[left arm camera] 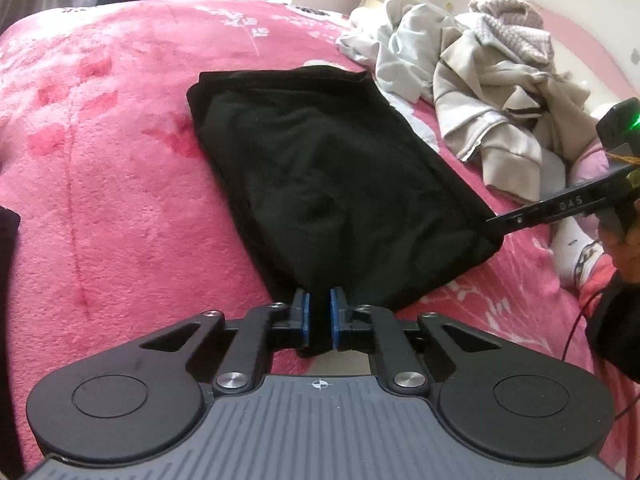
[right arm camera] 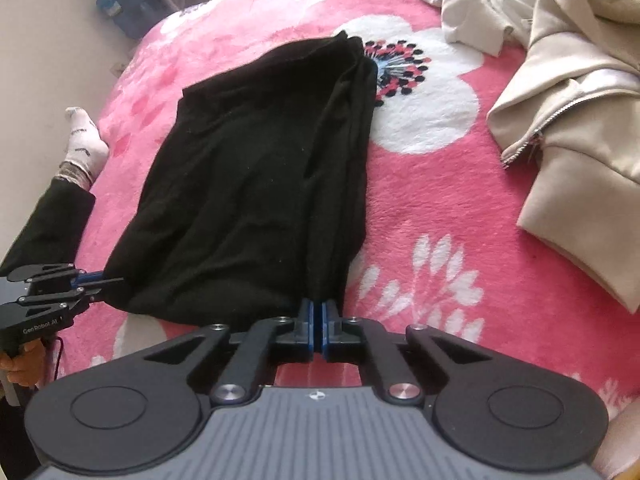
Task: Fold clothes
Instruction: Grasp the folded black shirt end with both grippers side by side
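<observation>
The folded black fabric garment (left arm camera: 332, 168) hides its own near hem between the blue pads. In the right wrist view the cream zipped jacket (right arm camera: 580, 128) runs off the right edge. A black cloth (left arm camera: 8, 272) at the left wrist view's left edge is mostly cut off (unidentifiable). Blurred shapes fill the far background.

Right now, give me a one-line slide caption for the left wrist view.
Left gripper pinches the near corner of a black garment on a pink blanket.
</observation>
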### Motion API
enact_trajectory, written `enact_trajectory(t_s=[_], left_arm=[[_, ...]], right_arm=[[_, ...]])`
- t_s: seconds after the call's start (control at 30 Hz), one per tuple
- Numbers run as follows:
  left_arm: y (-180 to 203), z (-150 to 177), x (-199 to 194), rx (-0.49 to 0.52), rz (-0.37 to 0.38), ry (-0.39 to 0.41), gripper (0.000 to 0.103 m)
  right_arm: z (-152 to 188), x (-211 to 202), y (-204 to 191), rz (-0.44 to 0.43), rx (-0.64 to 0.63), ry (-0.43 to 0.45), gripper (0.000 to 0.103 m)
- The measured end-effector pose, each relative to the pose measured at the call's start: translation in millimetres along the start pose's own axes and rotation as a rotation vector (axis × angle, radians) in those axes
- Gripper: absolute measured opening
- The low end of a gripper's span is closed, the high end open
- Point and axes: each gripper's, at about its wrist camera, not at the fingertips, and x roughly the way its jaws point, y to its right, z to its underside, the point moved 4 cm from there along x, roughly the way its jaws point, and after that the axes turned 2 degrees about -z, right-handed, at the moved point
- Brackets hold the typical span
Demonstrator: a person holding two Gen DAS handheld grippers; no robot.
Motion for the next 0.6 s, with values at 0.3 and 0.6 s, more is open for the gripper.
enact_trajectory(t_s=[0.3, 0.6], left_arm=[[2.2, 1.9, 2.0, 0.024, -0.034, 0.003, 0.05], [12.7, 6.7, 11.9, 0.074, -0.033, -0.045, 0.005]], right_arm=[[4.0, -3.3, 10.9, -0.04, 0.035, 0.024, 0.051], [10.8, 12.6, -2.1, -0.048, -0.036, -0.07, 0.006]])
